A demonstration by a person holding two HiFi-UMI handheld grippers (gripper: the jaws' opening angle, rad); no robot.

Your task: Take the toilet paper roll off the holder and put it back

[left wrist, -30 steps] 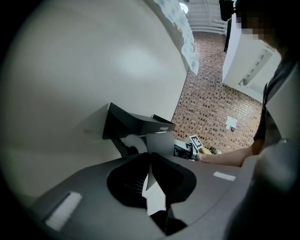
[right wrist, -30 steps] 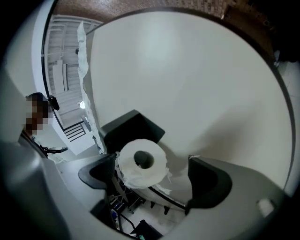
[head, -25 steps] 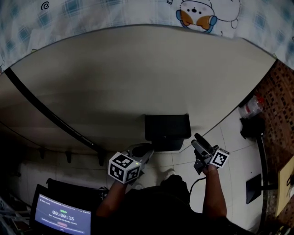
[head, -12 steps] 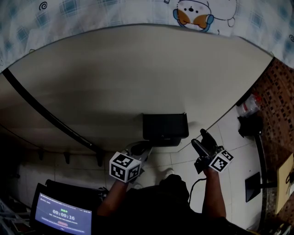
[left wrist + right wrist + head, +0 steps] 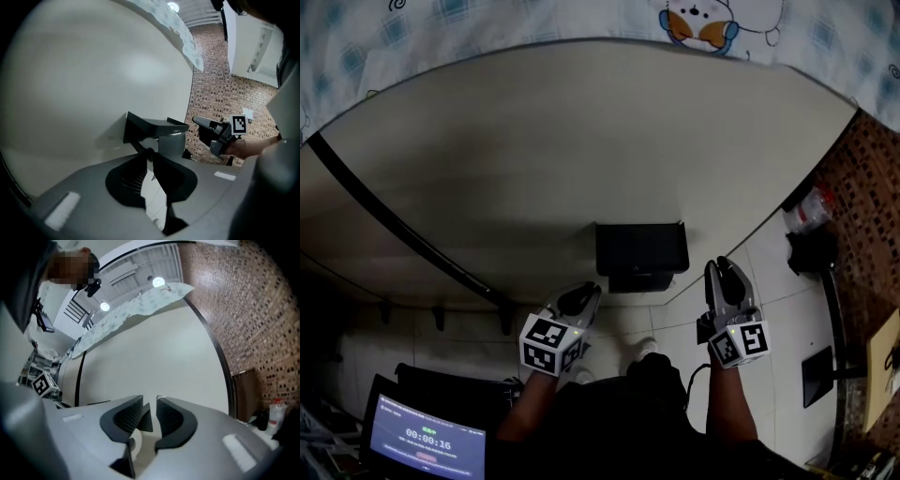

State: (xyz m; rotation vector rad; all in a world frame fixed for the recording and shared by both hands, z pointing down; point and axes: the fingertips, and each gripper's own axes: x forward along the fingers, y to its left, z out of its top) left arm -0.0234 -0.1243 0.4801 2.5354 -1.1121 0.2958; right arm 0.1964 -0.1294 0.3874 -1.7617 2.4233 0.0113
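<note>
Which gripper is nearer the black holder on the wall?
Left. The left gripper points at the black holder just ahead; the right gripper stands off its right side, jaws closing empty.

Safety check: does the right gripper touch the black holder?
Apart. Head view shows a gap between right gripper and holder; its empty jaws are closing.

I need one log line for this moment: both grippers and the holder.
left gripper: shut, empty | right gripper: closing, empty | toilet paper holder: on wall, not gripped

Right tool (image 5: 723, 272) swung upright, away from holder (image 5: 641, 251); jaws closing, nothing between.
</note>
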